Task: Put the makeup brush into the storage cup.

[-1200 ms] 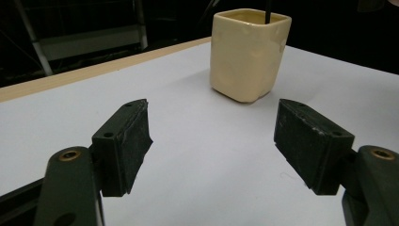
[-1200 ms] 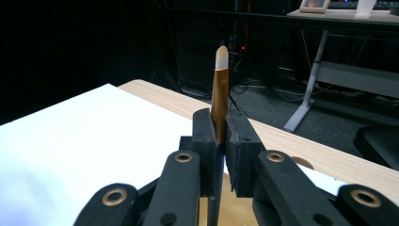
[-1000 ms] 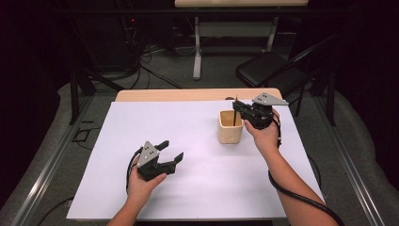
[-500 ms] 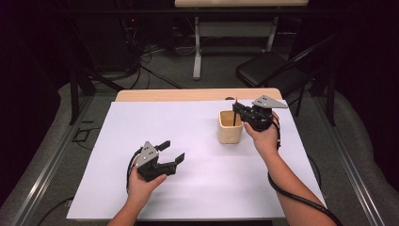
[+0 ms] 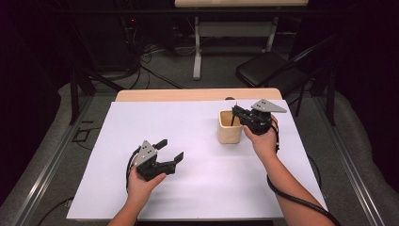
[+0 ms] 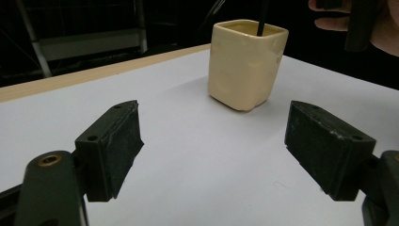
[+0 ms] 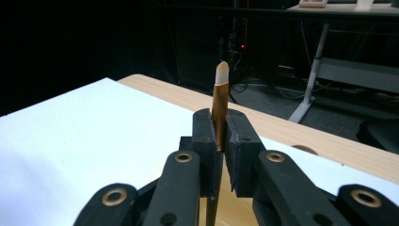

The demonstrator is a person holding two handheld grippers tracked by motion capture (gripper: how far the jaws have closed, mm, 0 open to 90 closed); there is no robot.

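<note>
**Operator:** My right gripper [image 5: 241, 116] is clamped on a thin pen-like stick [image 7: 219, 101], gold-brown shaft with a pale tip pointing up past the jaws. Its dark lower end hangs into the mouth of the cream square cup [image 5: 230, 127]. My left gripper [image 5: 168, 153] rests low on the sheet, jaws wide apart with nothing between them, well apart from the cup.

**Observer:** What worries you from here?

**Operator:** Mainly the cup. Nothing steadies it, so if I tilt the stick against the inner wall or catch the rim as I lower it, I judge it could tip or skid. It looks light.

**Observer:** And the grip?

**Operator:** The pads hold only a short stretch of the shaft. I suspect it could pivot between them if the lower end hits the bottom at an angle, and if I let go too high it may bounce or lean out.

**Observer:** Surface?

**Operator:** A white sheet [image 5: 197, 188] covers a light wooden table [image 5: 188, 94], whose far strip shows bare. The sheet looks smooth, so little would stop a slide.

**Observer:** The room?

**Operator:** It's dark. Grey floor with cables, a black chair [image 5: 270, 70] beyond the far right corner, and a second table's white legs [image 5: 197, 52] farther back.
</note>
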